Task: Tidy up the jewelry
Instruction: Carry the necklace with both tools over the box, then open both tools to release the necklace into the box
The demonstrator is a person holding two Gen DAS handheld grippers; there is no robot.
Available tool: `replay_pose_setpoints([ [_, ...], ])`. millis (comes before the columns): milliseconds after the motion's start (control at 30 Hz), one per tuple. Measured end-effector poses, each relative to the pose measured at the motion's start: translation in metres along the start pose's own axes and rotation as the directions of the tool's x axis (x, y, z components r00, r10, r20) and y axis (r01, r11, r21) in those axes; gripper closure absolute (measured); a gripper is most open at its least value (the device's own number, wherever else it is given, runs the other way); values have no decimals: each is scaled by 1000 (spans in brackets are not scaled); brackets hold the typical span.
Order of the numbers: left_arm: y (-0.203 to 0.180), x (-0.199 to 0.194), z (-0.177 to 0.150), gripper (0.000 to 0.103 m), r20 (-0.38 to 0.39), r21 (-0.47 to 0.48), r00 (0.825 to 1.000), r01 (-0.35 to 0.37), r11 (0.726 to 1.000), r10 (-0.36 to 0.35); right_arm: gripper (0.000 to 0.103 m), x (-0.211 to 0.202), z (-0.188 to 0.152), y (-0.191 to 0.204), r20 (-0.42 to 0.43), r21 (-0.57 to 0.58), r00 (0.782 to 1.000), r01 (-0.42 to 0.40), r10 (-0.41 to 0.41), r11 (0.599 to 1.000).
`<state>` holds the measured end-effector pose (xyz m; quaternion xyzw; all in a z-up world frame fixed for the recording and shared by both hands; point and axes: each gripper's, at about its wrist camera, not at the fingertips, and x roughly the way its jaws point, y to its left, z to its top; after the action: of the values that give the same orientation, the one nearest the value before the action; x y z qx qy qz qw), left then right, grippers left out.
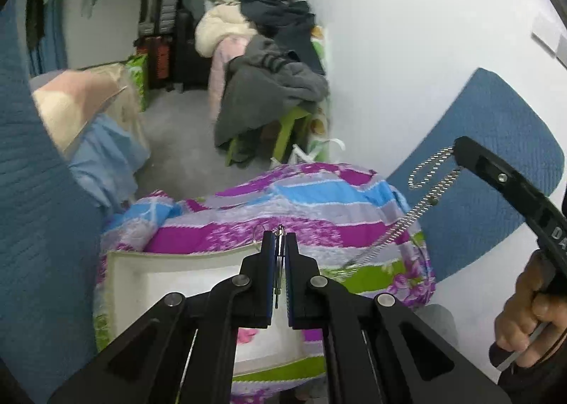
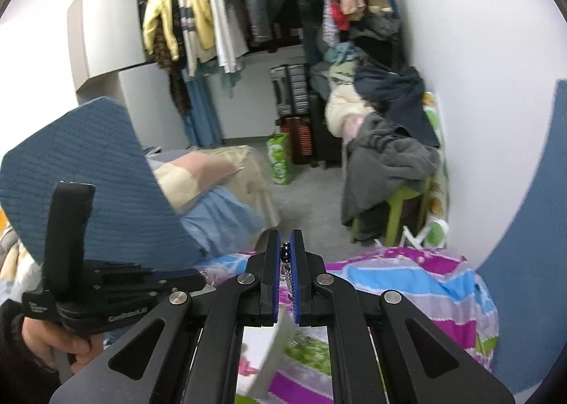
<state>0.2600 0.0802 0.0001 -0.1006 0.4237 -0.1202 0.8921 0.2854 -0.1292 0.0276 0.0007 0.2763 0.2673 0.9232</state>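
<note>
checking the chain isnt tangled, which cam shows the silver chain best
The left wrist view: the silver chain hangs in a loop from the right gripper toward the left gripper. The right wrist view shows only a few links between its own jaws.

Between the matt black plastic fingers (image 1: 269, 248) of the left gripper (image 1: 280, 241) sat a thin shiny metal earring (image 1: 280, 262). A glossy silver metal chain (image 1: 418, 205) hung right of them. Below lay a smooth printed cloth quilt (image 1: 319, 198) and a matt white tray (image 1: 141, 273).
</note>
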Motion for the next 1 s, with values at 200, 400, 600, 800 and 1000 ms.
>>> replay_pose_setpoints([
  [200, 44, 3, -23, 100, -19, -47, 1000, -17, 999, 17, 99, 23, -12, 23, -53, 5, 998, -44, 44, 999],
  [400, 74, 25, -57, 100, -64, -86, 998, -30, 996, 25, 99, 51, -39, 34, -132, 30, 988, -74, 77, 997],
  [600, 95, 51, -90, 100, -116, -117, 993, -39, 992, 25, 99, 87, -83, 44, -228, 36, 971, -66, 72, 997],
  [800, 108, 73, -112, 100, -145, -132, 989, -46, 990, 27, 99, 118, -132, 45, -311, 41, 949, -45, 55, 998],
  [1000, 113, 95, -130, 99, -192, -124, 981, -65, 990, 41, 99, 136, -167, 49, -372, 34, 927, -36, 46, 999],
])
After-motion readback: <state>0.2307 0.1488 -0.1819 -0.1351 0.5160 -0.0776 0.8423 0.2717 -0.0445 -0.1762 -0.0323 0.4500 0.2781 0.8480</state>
